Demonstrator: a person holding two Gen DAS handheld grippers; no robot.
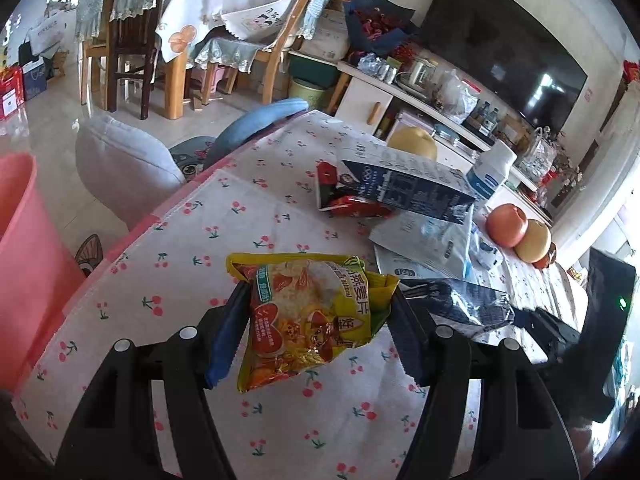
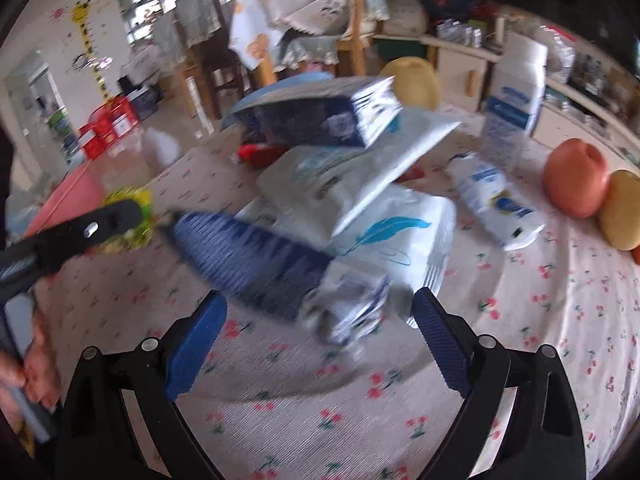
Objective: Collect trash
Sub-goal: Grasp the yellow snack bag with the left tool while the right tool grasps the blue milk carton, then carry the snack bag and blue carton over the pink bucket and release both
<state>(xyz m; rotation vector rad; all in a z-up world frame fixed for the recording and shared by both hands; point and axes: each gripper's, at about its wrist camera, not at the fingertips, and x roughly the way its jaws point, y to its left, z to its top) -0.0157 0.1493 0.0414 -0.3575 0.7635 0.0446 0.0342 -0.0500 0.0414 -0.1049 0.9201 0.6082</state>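
Observation:
My left gripper (image 1: pixel 316 320) is shut on a yellow oatmeal packet (image 1: pixel 308 316) and holds it above the cherry-print tablecloth (image 1: pixel 192 248); it also shows in the right wrist view (image 2: pixel 128 220). My right gripper (image 2: pixel 316 316) is open, its jaws wide apart on either side of a dark blue and white wrapper (image 2: pixel 272 264) that lies on the cloth; this view is blurred. In the left wrist view the same wrapper (image 1: pixel 460 304) lies right of the packet. A pink bin (image 1: pixel 20 248) stands at the left, below the table edge.
More litter lies further back: a dark blue carton (image 1: pixel 408 184), a red wrapper (image 1: pixel 352 204), white tissue packs (image 2: pixel 360 184) and a small white bottle (image 2: pixel 496 200). Fruit (image 2: pixel 576 180) sits at the right. Chairs and a TV stand are behind the table.

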